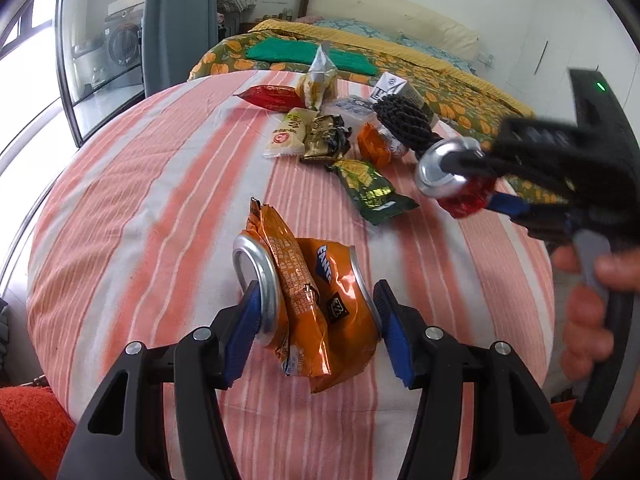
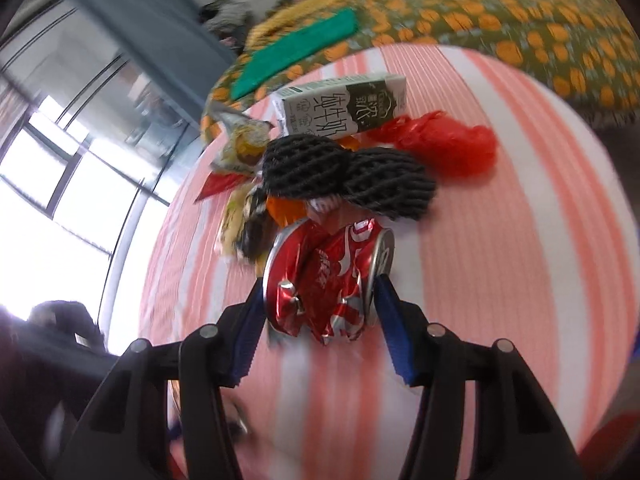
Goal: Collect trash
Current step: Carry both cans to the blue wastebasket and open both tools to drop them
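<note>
My left gripper (image 1: 318,300) is shut on a crushed orange soda can (image 1: 352,276), with an orange snack wrapper (image 1: 290,276) draped over it; the blue pads press on the can's two ends. Both hang over the pink-striped sheet (image 1: 160,200). My right gripper (image 2: 320,292) is shut on a crushed red cola can (image 2: 324,276), pads on its two ends. The left wrist view shows that gripper (image 1: 480,184) and red can (image 1: 444,172) at the right, beside the trash pile. A hand (image 1: 588,320) holds its handle.
The pile holds a milk carton (image 2: 344,108), black foam nets (image 2: 344,176), a red plastic bag (image 2: 440,144), a green packet (image 1: 370,190) and several wrappers. A flowered bedspread (image 1: 460,80) with a green cloth (image 1: 280,52) lies beyond. Glass doors (image 1: 100,60) stand left.
</note>
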Tool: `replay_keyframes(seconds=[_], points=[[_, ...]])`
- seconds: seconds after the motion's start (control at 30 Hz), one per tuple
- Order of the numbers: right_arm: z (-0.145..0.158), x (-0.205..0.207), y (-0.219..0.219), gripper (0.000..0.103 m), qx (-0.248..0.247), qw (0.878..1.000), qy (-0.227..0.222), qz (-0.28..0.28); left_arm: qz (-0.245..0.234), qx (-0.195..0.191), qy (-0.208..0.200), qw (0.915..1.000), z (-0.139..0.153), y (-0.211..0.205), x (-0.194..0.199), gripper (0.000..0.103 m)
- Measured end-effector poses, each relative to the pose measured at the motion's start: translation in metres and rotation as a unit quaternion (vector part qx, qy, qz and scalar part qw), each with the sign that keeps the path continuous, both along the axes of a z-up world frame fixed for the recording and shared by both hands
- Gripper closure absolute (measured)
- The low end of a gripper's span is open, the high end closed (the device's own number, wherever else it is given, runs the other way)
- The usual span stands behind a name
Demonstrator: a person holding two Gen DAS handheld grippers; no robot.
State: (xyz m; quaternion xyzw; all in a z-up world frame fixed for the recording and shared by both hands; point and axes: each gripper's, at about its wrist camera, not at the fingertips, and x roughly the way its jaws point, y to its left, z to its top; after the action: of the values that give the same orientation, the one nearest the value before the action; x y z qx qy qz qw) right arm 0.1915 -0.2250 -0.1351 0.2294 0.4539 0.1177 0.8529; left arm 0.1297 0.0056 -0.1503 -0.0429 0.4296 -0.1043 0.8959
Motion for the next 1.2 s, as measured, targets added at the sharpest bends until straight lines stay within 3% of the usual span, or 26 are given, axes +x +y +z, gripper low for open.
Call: replay_keyframes(seconds=[0.13,0.2,0.5,0.7,0.87,1.03,1.2], points=[[-0.002,-0.033,-0.020,0.050,-0.029,0.998,-0.033,0.040,-0.027,-0.025,0.004,0.9993,0.000,-0.010,-0.004,0.047],[-0.005,-0.044,-0.032,0.050,-0.019,0.998,-0.037,0.045,-0.046,-0.036,0.005,0.9982,-0.001,-0.020,-0.007,0.047],[0.006,-0.087,-0.140,0.050,0.006,0.998,-0.057,-0.003,-0.158,-0.051,0.022,0.9858,0.006,-0.114,-0.021,0.047],[-0.015,-0.099,-0.242,0.050,-0.020,0.997,-0.015,-0.077,-0.240,-0.062,0.031,0.9682,0.016,-0.208,-0.032,0.047],[-0.045,-0.098,-0.301,0.050,-0.026,0.993,0.027,-0.114,-0.295,-0.054,0.033,0.9535,0.017,-0.287,-0.040,0.047],[-0.081,-0.092,-0.349,0.050,-0.019,0.987,0.061,-0.148,-0.326,-0.024,0.056,0.9433,-0.014,-0.362,-0.035,0.047],[-0.104,-0.085,-0.377,0.050,0.009,0.985,0.078,-0.156,-0.325,0.006,0.081,0.9421,-0.062,-0.406,-0.017,0.047]])
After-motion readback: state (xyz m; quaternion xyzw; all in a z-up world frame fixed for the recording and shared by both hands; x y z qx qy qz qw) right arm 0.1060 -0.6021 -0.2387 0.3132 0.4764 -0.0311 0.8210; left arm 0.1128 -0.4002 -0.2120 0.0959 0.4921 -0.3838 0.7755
